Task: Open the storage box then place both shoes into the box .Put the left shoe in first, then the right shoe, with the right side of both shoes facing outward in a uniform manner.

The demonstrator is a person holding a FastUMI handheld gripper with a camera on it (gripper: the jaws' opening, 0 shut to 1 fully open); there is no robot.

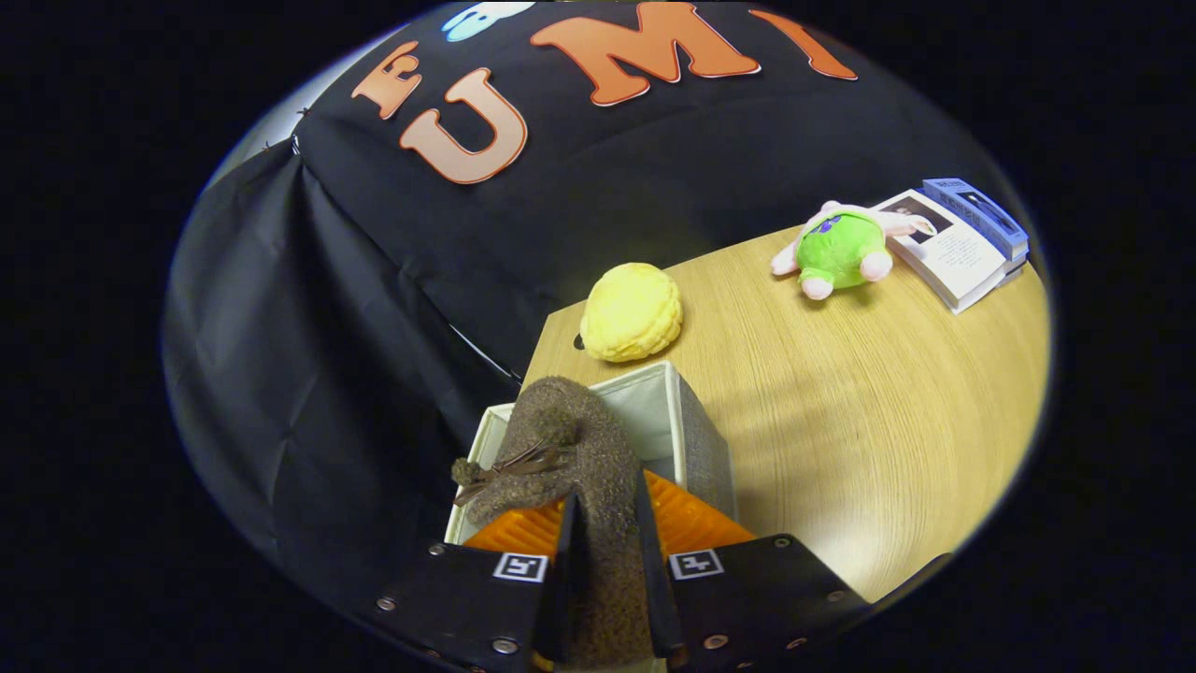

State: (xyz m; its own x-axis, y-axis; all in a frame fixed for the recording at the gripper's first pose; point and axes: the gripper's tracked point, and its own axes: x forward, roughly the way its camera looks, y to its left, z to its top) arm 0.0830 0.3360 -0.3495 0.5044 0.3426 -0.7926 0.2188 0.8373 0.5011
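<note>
The claw (612, 551) is clenched on a fuzzy brown slipper-like shoe (584, 449) with a small bow, held over the open grey fabric storage box (696, 430) on the wooden surface (841, 411).

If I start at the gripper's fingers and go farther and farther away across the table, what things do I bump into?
Gripper, shut on the brown fuzzy shoe → open storage box → yellow plush bun → green plush toy → booklets.

Claw (607, 523) fingers (696, 528) clamped tight, pointing forward and down.
</note>
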